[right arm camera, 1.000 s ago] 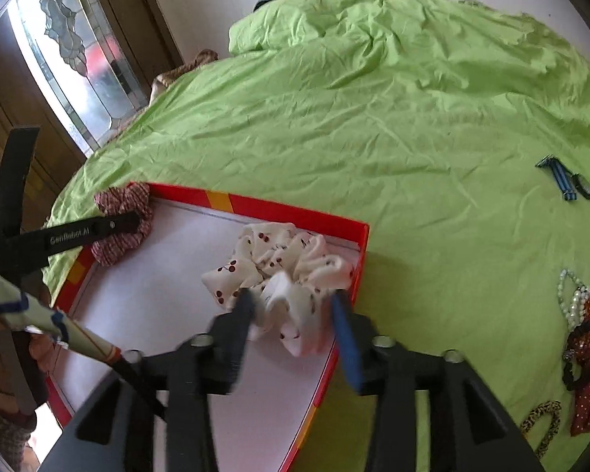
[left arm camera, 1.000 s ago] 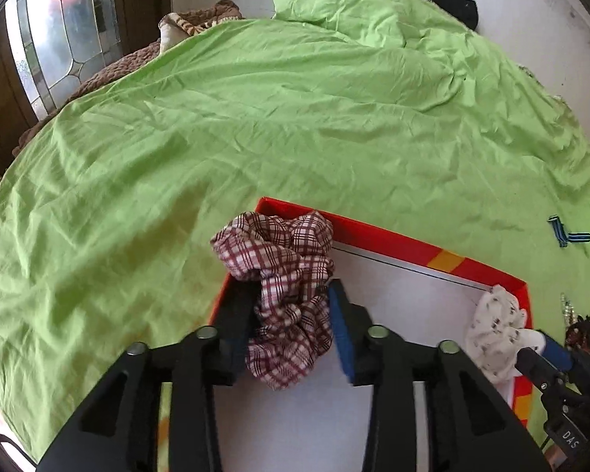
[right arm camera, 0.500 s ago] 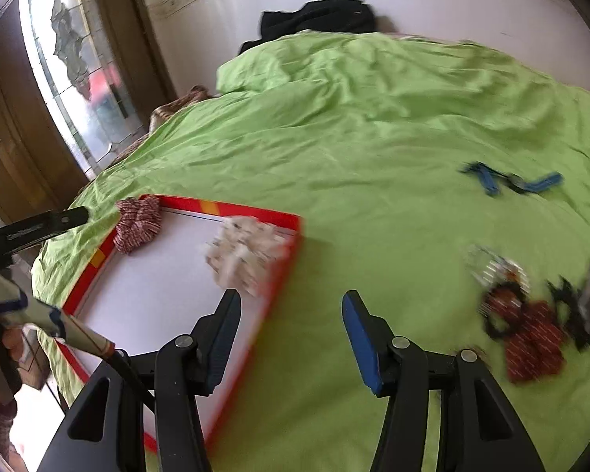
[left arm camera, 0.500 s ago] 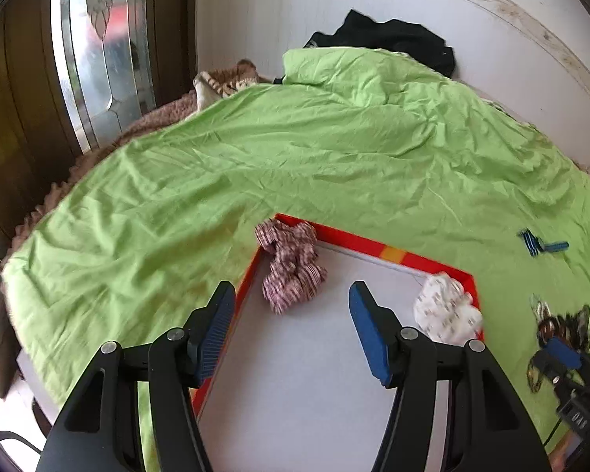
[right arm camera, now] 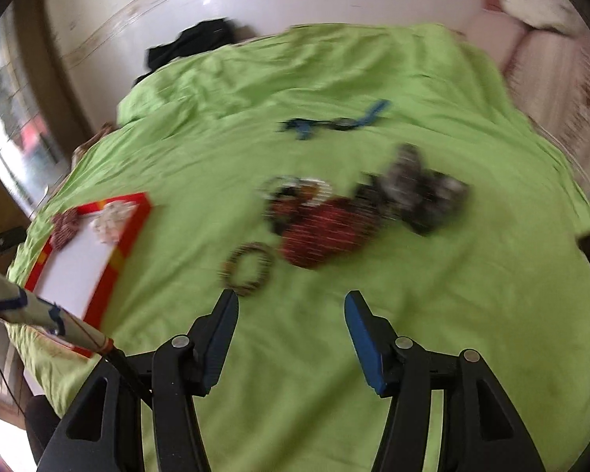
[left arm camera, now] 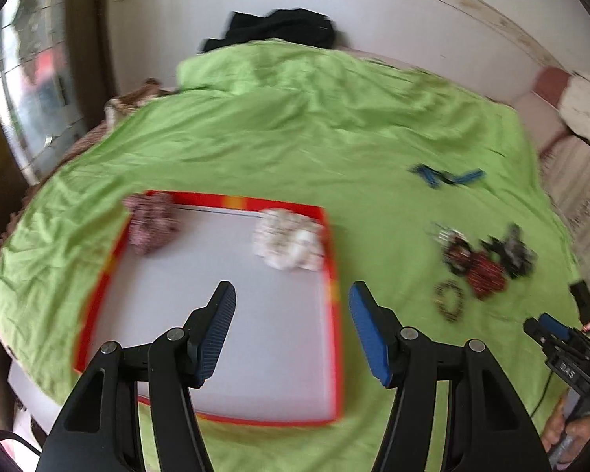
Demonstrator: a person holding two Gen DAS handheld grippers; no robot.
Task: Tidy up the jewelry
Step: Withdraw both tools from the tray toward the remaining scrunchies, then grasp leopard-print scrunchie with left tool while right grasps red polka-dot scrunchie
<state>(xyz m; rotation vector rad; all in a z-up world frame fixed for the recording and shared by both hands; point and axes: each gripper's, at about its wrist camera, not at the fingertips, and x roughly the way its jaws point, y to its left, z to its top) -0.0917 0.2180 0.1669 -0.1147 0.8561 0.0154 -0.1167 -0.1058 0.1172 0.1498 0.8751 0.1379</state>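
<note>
A red-rimmed white tray lies on the green bedsheet. It holds a red plaid scrunchie at its far left corner and a white spotted scrunchie at its far right corner. My left gripper is open and empty above the tray's near right part. My right gripper is open and empty over bare sheet, just short of a leopard-print ring, a red scrunchie and a dark scrunchie. The tray also shows in the right wrist view.
A blue striped band lies farther back on the sheet; it also shows in the left wrist view. Black clothing lies at the head of the bed by the white wall. A stained-glass door stands at left.
Both grippers let go of their scrunchies in the tray, opened and pulled back. The right gripper swung right toward the pile of accessories on the sheet.
</note>
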